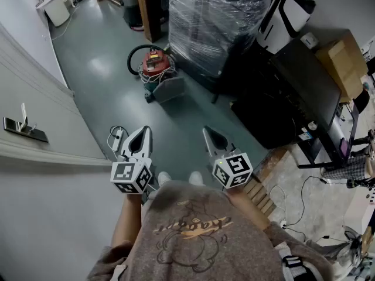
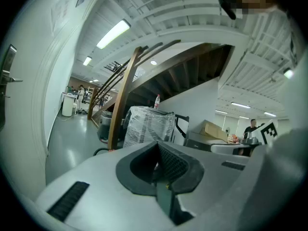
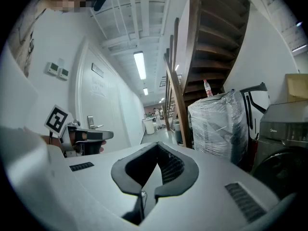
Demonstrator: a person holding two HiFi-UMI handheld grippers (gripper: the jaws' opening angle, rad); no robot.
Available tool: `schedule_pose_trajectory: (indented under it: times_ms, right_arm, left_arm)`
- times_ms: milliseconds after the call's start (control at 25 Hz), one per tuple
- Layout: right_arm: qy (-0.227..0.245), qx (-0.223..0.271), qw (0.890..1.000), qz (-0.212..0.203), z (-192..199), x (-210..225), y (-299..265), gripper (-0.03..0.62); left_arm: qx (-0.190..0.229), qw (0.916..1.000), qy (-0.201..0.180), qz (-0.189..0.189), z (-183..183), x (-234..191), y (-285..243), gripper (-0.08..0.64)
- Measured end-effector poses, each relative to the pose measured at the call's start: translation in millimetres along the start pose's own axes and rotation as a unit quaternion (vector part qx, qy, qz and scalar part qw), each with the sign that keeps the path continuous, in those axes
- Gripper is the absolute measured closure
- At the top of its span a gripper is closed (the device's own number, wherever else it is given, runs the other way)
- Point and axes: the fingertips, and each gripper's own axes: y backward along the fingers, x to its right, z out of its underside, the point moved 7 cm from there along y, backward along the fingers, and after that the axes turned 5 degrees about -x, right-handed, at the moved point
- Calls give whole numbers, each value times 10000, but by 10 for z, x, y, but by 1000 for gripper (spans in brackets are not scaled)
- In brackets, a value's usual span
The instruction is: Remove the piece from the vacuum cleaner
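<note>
A small red vacuum cleaner (image 1: pixel 153 61) with a looped black hose (image 1: pixel 133 56) stands on the green floor a few steps ahead in the head view. A grey piece (image 1: pixel 168 89) sits at its near side. My left gripper (image 1: pixel 145 131) and right gripper (image 1: pixel 207 131) are both held in front of my chest, pointing at the vacuum and far from it. Each is shut with nothing between its fingers. In the left gripper view the left gripper (image 2: pixel 156 147) shows its dark pads (image 2: pixel 173 165) meeting. The right gripper (image 3: pixel 156 149) looks the same in its own view.
A shrink-wrapped pallet load (image 1: pixel 217 22) rises just right of the vacuum, with a wooden stair post (image 1: pixel 150 7) behind it. A white door with a handle (image 1: pixel 23 127) lines the left wall. Black appliances (image 1: pixel 281 98) and a cardboard box (image 1: pixel 343 60) stand right. Cables (image 1: pixel 117 134) lie near my feet.
</note>
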Motion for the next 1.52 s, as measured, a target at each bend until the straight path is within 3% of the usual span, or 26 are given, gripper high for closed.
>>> schedule_pose_trajectory:
  times_ms: [400, 1000, 1280, 1520]
  right_arm:
    - [-90, 66, 9998, -148, -9, 92, -10, 594]
    - [108, -222, 9978, -623, 77, 549, -18, 592]
    - [96, -263, 9973, -672, 26, 633, -380, 593]
    - [198, -302, 9967, -732, -142, 763, -1025, 592]
  left_arm:
    - [-22, 10000, -37, -67, 0, 83, -59, 558]
    - [164, 9982, -12, -569, 79, 368, -212, 558]
    - [118, 9982, 87, -582, 59, 89, -509, 558]
    - [152, 9991, 116, -383, -160, -389, -1040, 558]
